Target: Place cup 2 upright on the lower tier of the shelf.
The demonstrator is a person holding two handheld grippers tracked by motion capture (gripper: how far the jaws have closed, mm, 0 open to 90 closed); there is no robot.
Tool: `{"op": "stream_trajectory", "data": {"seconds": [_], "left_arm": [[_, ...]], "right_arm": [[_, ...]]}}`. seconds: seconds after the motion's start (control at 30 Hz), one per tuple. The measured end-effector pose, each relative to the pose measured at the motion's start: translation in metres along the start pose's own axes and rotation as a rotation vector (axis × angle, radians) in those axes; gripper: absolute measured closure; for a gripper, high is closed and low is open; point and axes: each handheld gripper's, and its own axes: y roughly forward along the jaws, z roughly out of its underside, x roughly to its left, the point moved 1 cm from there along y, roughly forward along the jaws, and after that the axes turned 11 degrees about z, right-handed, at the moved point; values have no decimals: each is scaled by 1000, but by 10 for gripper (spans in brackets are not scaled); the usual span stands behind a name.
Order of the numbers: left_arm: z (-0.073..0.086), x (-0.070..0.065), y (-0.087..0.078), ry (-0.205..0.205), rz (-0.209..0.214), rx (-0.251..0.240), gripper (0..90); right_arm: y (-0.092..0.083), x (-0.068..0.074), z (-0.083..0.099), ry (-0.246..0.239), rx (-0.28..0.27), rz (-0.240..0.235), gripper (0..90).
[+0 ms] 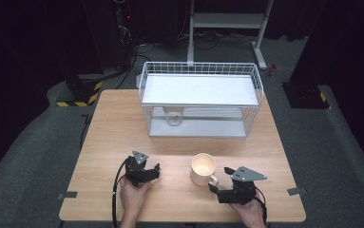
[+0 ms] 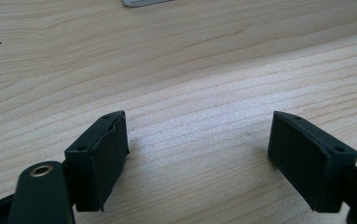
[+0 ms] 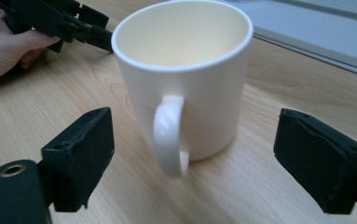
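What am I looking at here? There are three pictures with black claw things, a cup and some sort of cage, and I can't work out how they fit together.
A person sits at a wooden table holding a hand-operated gripper in each hand. One picture is taken from above. The other two come from small cameras riding on each gripper, looking along its two black jaws. The left gripper is open over bare wood. The right gripper is open too, aimed at the handle of a cream mug but not touching it. The mug stands upright near the person. Farther back sits a white wire rack with a small pale object on its lower shelf. Nothing is held.
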Motion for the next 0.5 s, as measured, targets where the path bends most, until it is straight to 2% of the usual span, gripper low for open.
{"op": "stream_trajectory", "data": {"seconds": [0.2, 0.5], "left_arm": [[0, 0, 0, -4, 0, -2, 207], [0, 0, 0, -1, 0, 1, 208]], "right_arm": [[14, 5, -12, -23, -3, 2, 92], [27, 9, -23, -19, -8, -9, 91]]}}
